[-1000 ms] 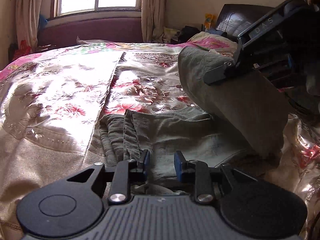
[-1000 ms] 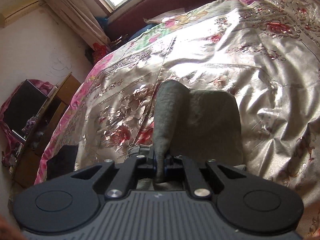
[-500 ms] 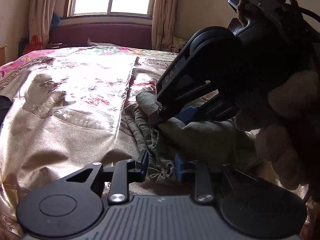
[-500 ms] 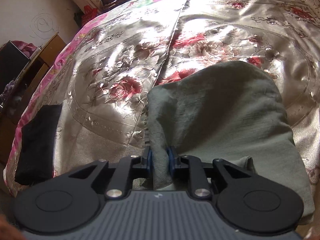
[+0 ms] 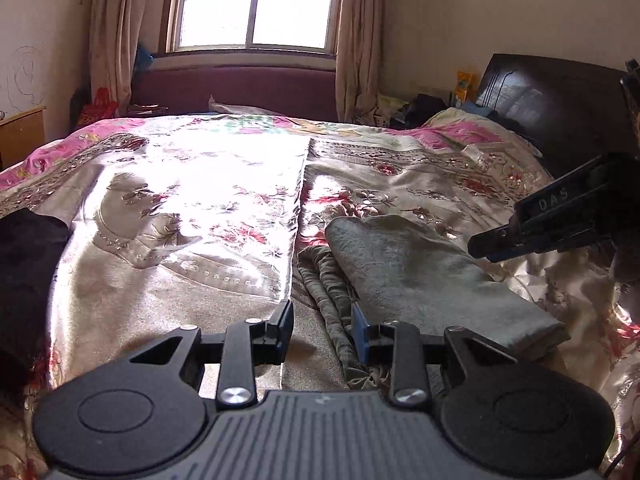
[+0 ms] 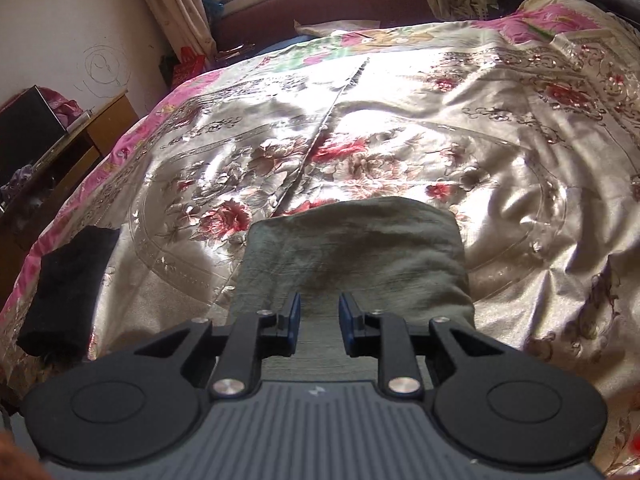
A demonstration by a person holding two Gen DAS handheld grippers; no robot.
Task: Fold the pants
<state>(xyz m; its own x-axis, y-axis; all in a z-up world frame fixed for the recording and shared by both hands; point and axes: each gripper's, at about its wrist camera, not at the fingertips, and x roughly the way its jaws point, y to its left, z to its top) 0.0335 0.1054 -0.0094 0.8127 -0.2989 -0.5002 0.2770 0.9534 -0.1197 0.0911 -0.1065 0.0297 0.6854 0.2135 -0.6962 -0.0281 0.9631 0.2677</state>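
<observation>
Pants [image 6: 356, 256] folded into a grey-green rectangle, flat on the flowered bedspread [image 6: 500, 152] straight ahead of the right gripper [image 6: 319, 322]. Jaws of that gripper parted by a moderate gap, nothing pinched, folded cloth showing through the gap; whether the fingertips rest on the fabric or hang just above it, impossible to tell. Near edge of the fold cut off behind the gripper body. From the left wrist view, same pants [image 5: 424, 276] ahead and to the right of the left gripper [image 5: 322, 330], bunched, crumpled edge running down beside the right-hand finger and partly lost behind it. Left jaws also open, gripping nothing, bedspread [image 5: 192, 248] visible between them. Right gripper [image 5: 490, 246] entering from the right border, tips above the far side of the fold, body and holding hand cut off in shadow. Dark cloth [image 6: 68, 284] off to the left of the tool, details unreadable.
</observation>
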